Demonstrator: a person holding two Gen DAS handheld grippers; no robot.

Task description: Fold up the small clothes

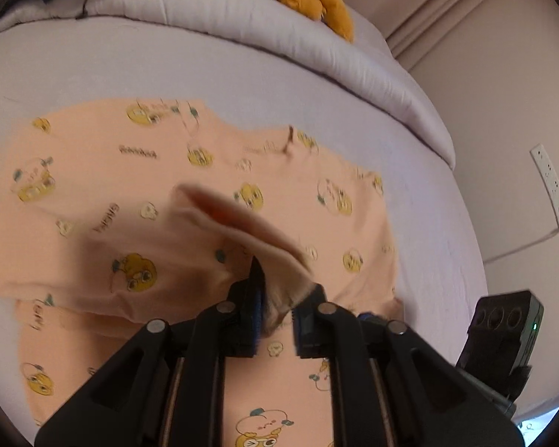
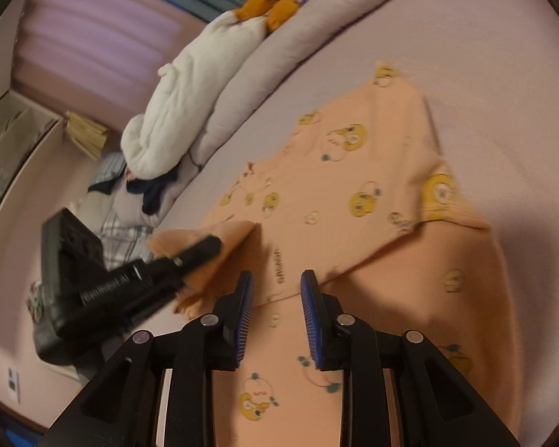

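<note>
Peach shirt [image 1: 138,193] on bed [image 1: 93,67] | we are pinching its edge in left claw [image 1: 275,320] | right claw [image 2: 275,316] is hanging open, empty | next, we think: laying flap flat.

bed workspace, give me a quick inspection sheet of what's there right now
surface: bed with a lilac sheet, rolled duvet along its far side
job's things: peach printed garment spread on the sheet, partly folded; one edge lifted
clutter: white plush with orange feet on the duvet; dark and checked clothes beside the bed
grippers: left hand-held gripper shut on the garment's lifted edge; right hand-held gripper open above the garment, holding nothing
cables: one white cable running from the power strip on the wall
surroundings: curtain, wall, shelf unit at the right wrist view's left edge
</note>
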